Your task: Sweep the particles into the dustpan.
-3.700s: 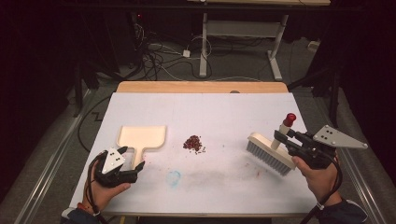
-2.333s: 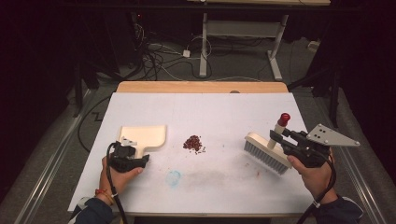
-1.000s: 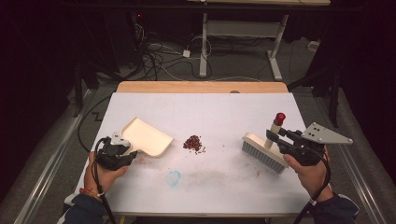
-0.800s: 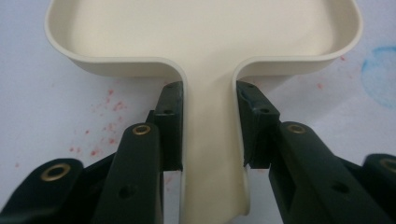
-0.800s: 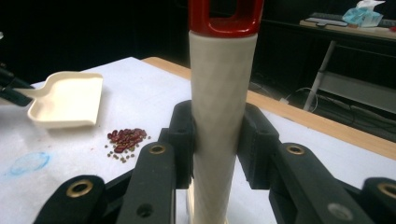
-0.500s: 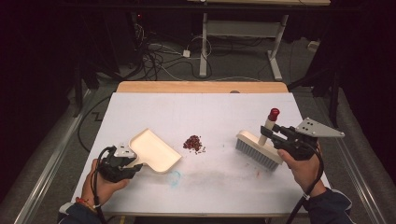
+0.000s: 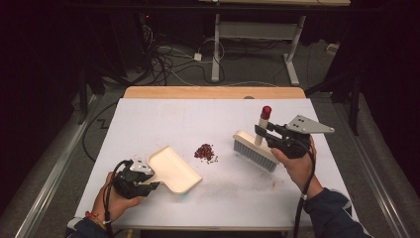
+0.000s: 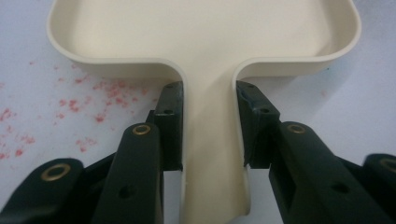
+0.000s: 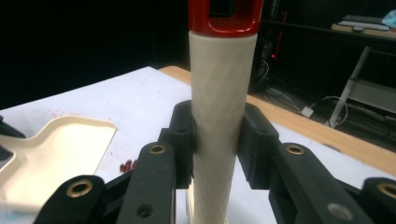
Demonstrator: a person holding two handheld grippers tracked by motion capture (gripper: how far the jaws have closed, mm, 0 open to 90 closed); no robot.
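A small pile of dark red crumbs (image 7: 205, 151) lies mid-table. My left gripper (image 7: 146, 180) is shut on the handle of a cream dustpan (image 7: 173, 169), whose open edge points toward the crumbs from the left. In the left gripper view both pads clamp the dustpan handle (image 8: 209, 140). My right gripper (image 7: 261, 133) is shut on the cream, red-capped handle (image 9: 219, 107) of a hand brush (image 7: 255, 152), whose grey bristles rest on the table right of the crumbs. The right gripper view also shows the dustpan (image 9: 56, 149) and crumbs (image 9: 127, 165) beyond.
The white table cover (image 7: 148, 119) carries faint red smears (image 8: 93, 107) near the dustpan. A wooden table edge (image 7: 213, 92) runs along the back. Behind it are cables and desk legs (image 7: 292, 54) on a dark floor.
The left gripper has swung the dustpan round and carried it right, closer to the crumbs. The right gripper has brought the brush left toward the crumbs.
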